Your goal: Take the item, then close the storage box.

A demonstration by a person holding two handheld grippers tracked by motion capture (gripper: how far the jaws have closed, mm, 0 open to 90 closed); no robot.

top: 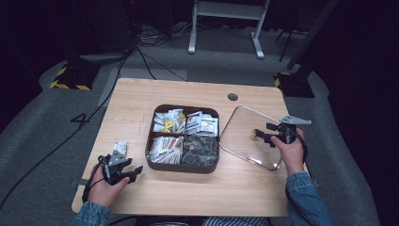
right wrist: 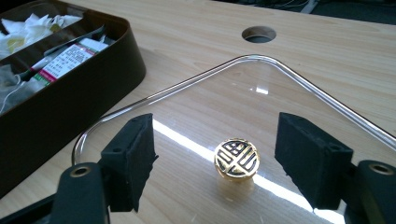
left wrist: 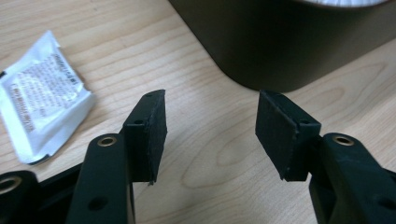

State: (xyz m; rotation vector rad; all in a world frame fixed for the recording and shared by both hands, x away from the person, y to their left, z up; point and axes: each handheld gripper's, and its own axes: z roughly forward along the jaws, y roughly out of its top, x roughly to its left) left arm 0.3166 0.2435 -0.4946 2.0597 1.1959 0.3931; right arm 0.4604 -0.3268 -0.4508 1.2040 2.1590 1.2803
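Observation:
A dark brown box (top: 149,141) with four compartments of packets and tea bags stands open at the table's middle. Its clear glass lid (top: 240,123) lies flat on the table to the right, a gold knob (top: 256,135) at its centre. My right gripper (top: 261,135) is open over the lid. In the right gripper view the knob (right wrist: 236,157) sits between the spread jaws, touching neither. My left gripper (top: 135,173) is open and holds nothing, low over the table by the box's front left corner. A white packet (left wrist: 39,93) lies on the wood to its left.
A round cable hole (top: 232,97) is cut in the table behind the lid. The box wall (left wrist: 280,42) rises just ahead of the left jaws. Bare wood runs along the table's front edge (top: 197,209). Cables and a stand's feet lie on the floor beyond.

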